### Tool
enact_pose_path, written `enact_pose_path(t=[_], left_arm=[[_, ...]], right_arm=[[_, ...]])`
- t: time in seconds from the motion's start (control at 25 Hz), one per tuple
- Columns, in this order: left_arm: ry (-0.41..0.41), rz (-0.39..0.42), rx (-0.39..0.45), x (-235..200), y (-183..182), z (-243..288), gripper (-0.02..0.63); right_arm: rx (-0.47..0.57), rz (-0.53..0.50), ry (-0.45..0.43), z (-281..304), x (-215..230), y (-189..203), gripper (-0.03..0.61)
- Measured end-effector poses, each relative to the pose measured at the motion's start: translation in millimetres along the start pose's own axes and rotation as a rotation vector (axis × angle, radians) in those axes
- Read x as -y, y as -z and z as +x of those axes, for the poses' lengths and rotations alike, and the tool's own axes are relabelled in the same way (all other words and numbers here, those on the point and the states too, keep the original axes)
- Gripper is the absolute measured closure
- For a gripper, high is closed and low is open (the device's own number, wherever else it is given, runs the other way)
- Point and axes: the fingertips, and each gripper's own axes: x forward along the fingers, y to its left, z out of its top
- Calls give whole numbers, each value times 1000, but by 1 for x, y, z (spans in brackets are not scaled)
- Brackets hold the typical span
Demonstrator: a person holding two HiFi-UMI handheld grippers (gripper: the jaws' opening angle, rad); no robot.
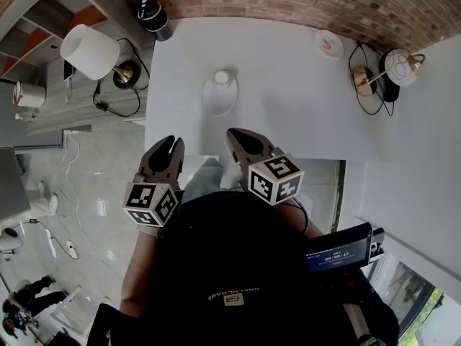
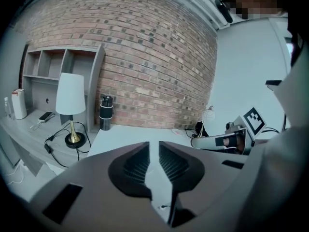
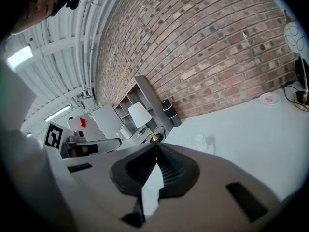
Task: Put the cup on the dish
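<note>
Two empty grippers are hovering at the tabletop's [image 1: 288, 99] near edge: left gripper [image 1: 171, 142] barely parted, right gripper [image 1: 235, 132] pressed together. Either is needing a wide spread before reaching the cup [image 1: 221, 76] at the dish's [image 1: 218, 101] far rim.

Bright, even light; faint shadows on table [image 1: 288, 107]; fisheye bending, dark corners in gripper views; left tongs [image 2: 154, 146] soft-focus.

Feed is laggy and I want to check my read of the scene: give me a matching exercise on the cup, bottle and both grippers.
1 cup
2 bottle
3 left gripper
4 right gripper

A jaws together
B far left corner of the table
C jaws slightly apart, nothing between
D middle of the table

Pairs: 1-D, 2-B, 3-C, 4-A
</note>
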Motion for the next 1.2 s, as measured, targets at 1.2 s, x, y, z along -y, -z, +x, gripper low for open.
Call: enact_pose_path(t=[1.2], left_arm=[[63, 83, -128, 15, 7, 28, 607]], right_arm=[[30, -24, 65, -5, 20, -13, 574]])
